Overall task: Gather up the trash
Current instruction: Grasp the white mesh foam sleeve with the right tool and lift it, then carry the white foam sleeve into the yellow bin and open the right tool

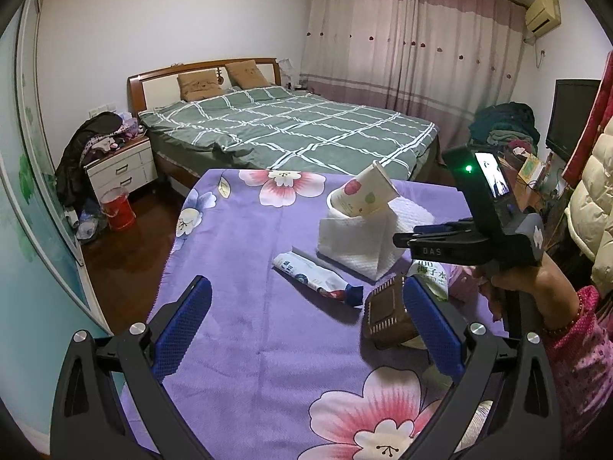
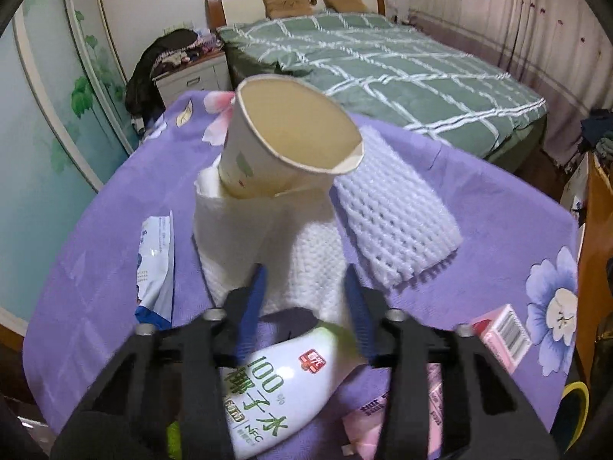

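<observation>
Hiding bottle (image 2: 264,391) neck: right gripper (image 2: 306,287)

You're standing in a home bedroom — a double bed (image 1: 291,126) with a green checked quilt, a cluttered nightstand (image 1: 120,170), drawn pink curtains (image 1: 413,50) and a wall air conditioner (image 1: 542,13).

The left gripper (image 1: 302,329) points down and forward, its blue fingers (image 1: 184,329) spread wide. To its right, a hand (image 1: 536,287) grips the right gripper (image 2: 306,299), its jaws narrowed but apart, angled steeply downward.
</observation>
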